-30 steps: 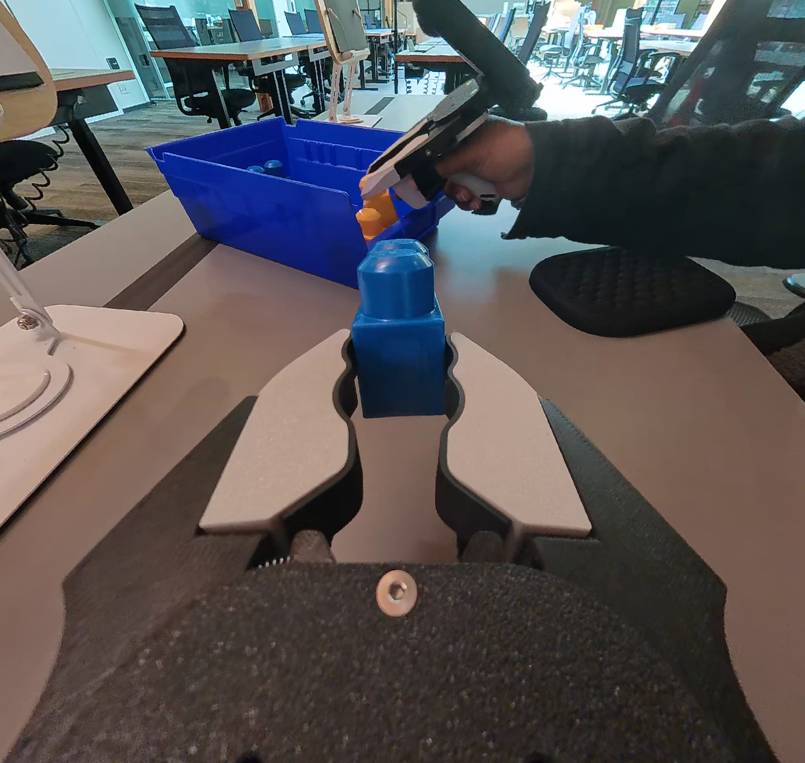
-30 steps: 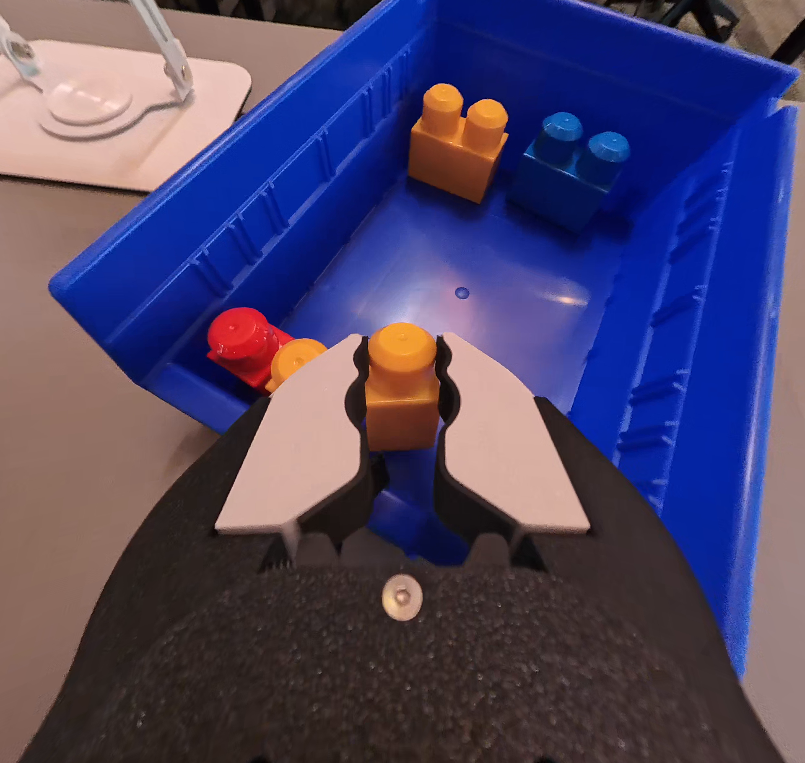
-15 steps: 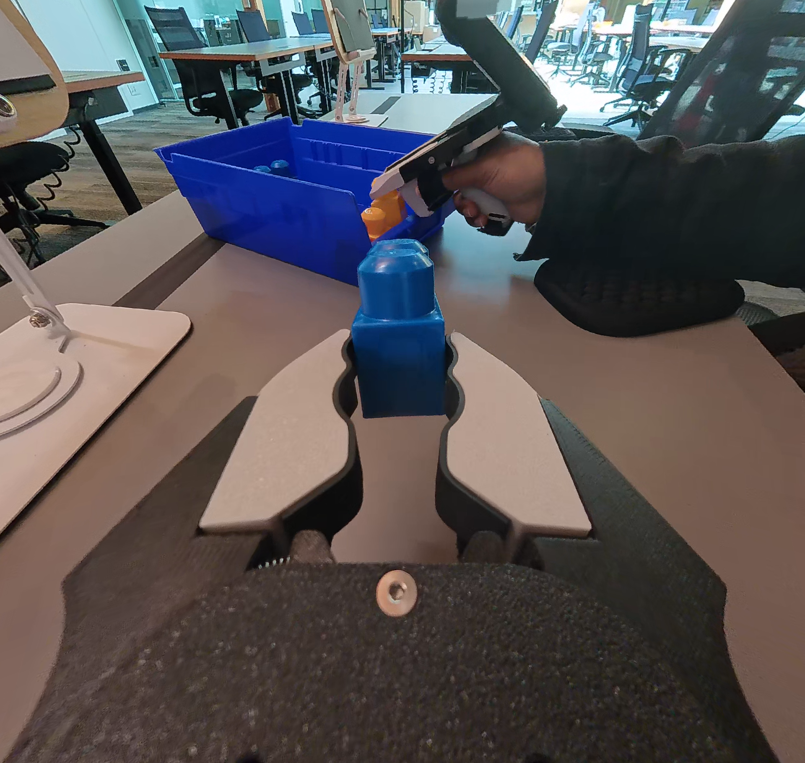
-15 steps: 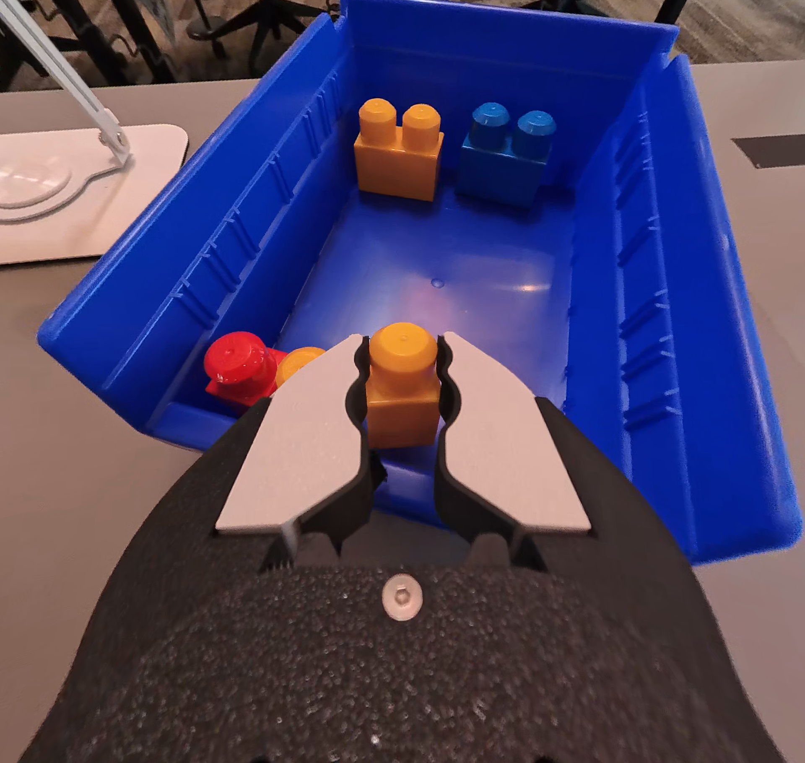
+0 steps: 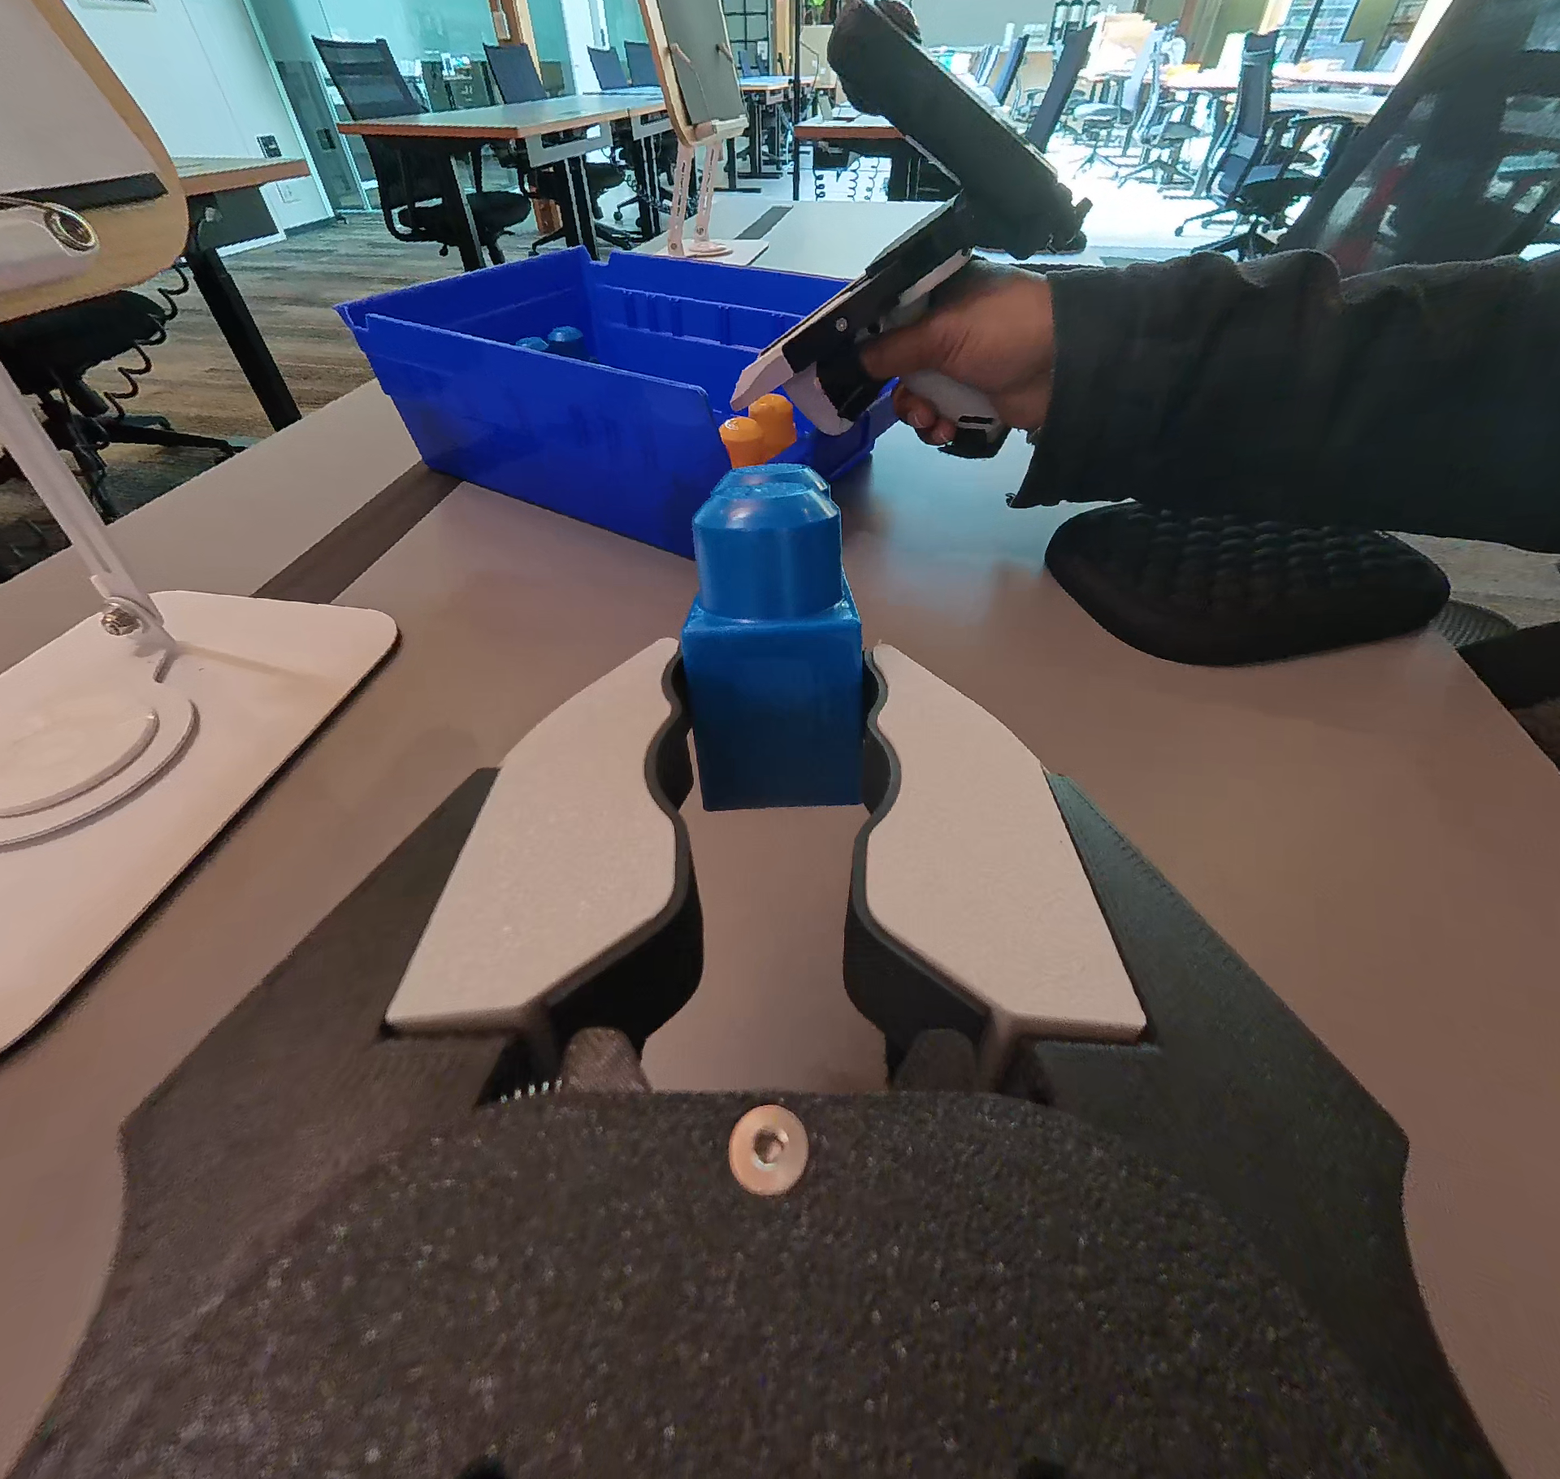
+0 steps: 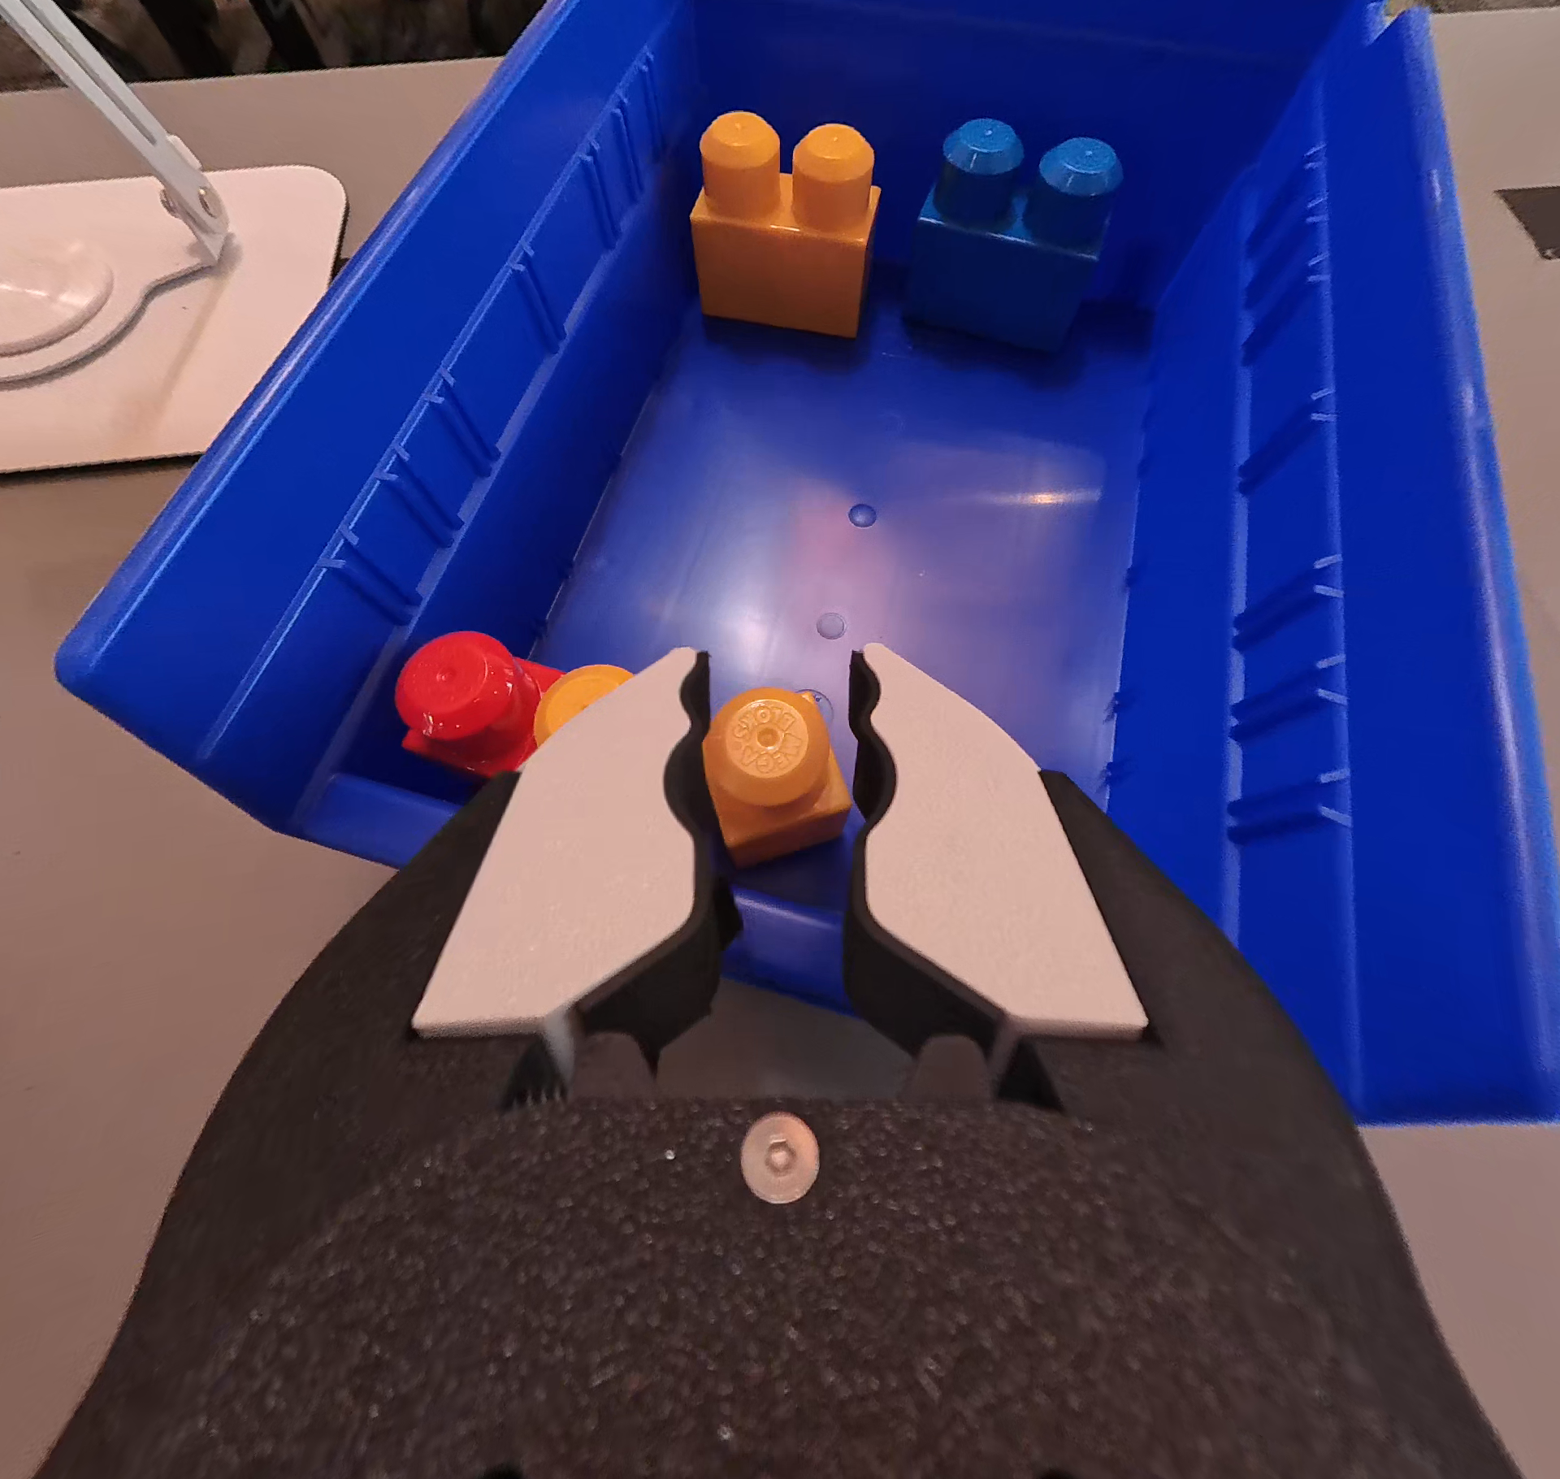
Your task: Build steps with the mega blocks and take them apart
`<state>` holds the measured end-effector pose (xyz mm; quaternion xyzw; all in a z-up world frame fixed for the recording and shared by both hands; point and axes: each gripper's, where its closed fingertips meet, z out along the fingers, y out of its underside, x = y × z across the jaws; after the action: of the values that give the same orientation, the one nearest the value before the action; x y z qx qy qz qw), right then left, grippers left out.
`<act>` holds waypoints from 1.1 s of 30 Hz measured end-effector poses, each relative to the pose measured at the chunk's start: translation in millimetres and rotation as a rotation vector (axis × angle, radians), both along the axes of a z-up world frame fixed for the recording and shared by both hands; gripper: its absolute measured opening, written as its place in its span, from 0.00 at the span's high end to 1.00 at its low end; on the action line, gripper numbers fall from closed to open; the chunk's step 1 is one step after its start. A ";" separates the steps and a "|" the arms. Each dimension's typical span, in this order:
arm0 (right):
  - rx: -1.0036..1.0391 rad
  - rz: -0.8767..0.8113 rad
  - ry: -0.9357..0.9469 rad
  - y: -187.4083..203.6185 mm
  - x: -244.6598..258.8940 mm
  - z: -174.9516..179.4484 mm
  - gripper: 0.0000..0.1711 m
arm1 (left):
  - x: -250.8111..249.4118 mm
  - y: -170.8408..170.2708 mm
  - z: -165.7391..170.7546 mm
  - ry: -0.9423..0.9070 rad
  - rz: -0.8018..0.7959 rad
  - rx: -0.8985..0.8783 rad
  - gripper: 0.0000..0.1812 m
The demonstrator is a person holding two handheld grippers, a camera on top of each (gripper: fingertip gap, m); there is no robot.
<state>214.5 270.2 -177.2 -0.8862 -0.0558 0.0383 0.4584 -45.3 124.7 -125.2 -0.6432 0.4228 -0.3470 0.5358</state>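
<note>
Grey table, blue bin, office behind.

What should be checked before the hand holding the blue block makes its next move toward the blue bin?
1. Left gripper gripping the blue two-stud plastic block: ok, both fingers press its sides.
2. Right gripper empty: ok, its jaws stand apart from the small orange one-stud block, which lies tilted in the bin.
3. Room in the blue plastic bin: ok, the middle of its floor is bare.
4. Other blocks out of the way: ok, the orange two-stud block and the blue two-stud block in the bin sit at the far wall, the red block in the near left corner.
5. Path clear: not ok, the right gripper hangs over the bin's near end.
</note>
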 end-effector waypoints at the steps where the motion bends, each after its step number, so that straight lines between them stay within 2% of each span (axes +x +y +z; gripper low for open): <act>1: -0.002 0.009 0.009 -0.4 -0.9 0.4 0.81 | -0.3 0.0 -0.1 0.000 0.000 0.000 0.80; 4: -0.002 0.055 0.013 -0.5 -1.2 6.6 0.78 | -0.5 0.1 -1.0 0.003 0.000 -0.002 0.80; 7: -0.062 0.192 -0.073 -0.1 -2.6 13.2 0.78 | -0.6 0.6 -2.5 0.009 0.001 -0.004 0.80; 17: -0.334 1.002 -0.569 -18.2 -2.3 11.1 0.80 | -1.2 1.7 -6.4 0.023 0.001 -0.009 0.80; 25: -0.444 1.229 -0.765 -20.1 3.5 -1.1 0.81 | -1.8 3.3 -13.9 0.039 0.000 -0.026 0.80; 33: -0.454 1.327 -0.875 -22.7 -2.5 -11.2 0.84 | -1.7 4.0 -18.6 0.049 -0.003 -0.038 0.80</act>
<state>212.0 247.5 -188.4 -0.6750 -0.7317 -0.0372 0.0873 -47.0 128.7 -143.8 -0.6609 0.4301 -0.3402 0.5123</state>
